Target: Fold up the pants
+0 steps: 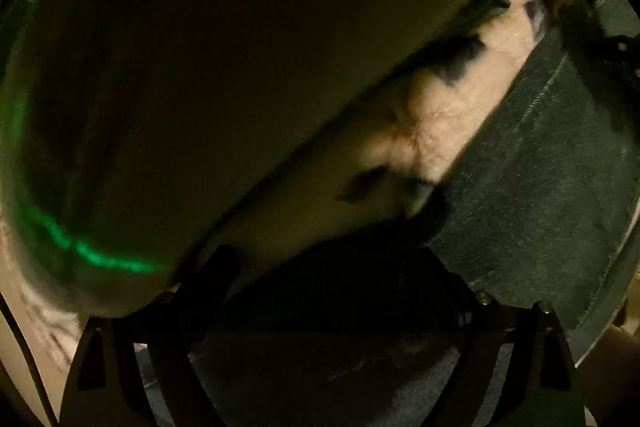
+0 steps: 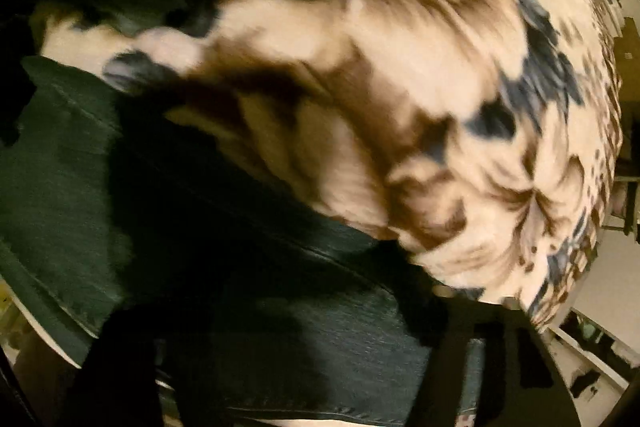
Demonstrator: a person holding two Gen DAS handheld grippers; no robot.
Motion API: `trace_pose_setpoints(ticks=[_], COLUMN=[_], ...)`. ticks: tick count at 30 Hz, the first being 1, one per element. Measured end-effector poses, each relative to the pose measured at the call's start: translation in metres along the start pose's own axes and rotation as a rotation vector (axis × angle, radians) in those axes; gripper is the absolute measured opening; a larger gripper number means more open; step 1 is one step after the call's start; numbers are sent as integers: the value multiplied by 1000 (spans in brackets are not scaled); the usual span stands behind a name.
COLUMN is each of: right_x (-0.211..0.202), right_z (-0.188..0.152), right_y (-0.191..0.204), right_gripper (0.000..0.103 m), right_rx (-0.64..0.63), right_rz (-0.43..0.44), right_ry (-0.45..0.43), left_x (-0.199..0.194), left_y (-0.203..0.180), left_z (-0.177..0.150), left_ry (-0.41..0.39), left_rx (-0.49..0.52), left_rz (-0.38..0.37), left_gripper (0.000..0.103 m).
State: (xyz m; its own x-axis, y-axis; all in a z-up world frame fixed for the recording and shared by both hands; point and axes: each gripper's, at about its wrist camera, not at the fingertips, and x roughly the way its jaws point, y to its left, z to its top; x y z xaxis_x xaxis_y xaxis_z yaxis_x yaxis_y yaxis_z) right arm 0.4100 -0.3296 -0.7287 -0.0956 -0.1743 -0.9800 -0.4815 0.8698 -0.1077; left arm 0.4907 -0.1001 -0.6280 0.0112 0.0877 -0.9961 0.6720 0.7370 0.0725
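The pants are dark grey-black denim. In the left wrist view they (image 1: 540, 187) fill the lower right and run down between the two black fingers (image 1: 192, 311) of my left gripper (image 1: 340, 291), which looks shut on the dark cloth. In the right wrist view the pants (image 2: 240, 267) spread across the left and bottom, with a stitched seam running diagonally. My right gripper (image 2: 312, 367) has its dark fingers (image 2: 452, 367) at the bottom with the pants cloth lying between them. The frame is blurred by motion.
A cream blanket with brown and blue-grey floral print (image 2: 460, 107) lies under the pants and also shows in the left wrist view (image 1: 448, 115). A large pale cushion-like surface (image 1: 200, 67) with a green light streak fills the left wrist view's upper left.
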Motion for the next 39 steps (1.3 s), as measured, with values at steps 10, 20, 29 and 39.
trace_pose_setpoints(ticks=[10,20,29,39], right_x=[-48,-131,-53,-16], right_z=[-44,-138,-202,-223], right_y=[12,46,105,116], right_gripper=[11,10,10,91], right_rx=[138,225,228,342], right_rz=[19,-43,-66,141], right_ry=[-120,-288,-156,-6], left_x=[-73,-145,-46,-33], left_y=[-5,-65,-132,-130], left_z=[-31,-148,-221,-236], left_ry=[-152,-282,-124,-88], left_rx=[-24,-372,-676,-733], left_rz=[-5,-19,-131,-182], left_gripper=[5,5,5,38])
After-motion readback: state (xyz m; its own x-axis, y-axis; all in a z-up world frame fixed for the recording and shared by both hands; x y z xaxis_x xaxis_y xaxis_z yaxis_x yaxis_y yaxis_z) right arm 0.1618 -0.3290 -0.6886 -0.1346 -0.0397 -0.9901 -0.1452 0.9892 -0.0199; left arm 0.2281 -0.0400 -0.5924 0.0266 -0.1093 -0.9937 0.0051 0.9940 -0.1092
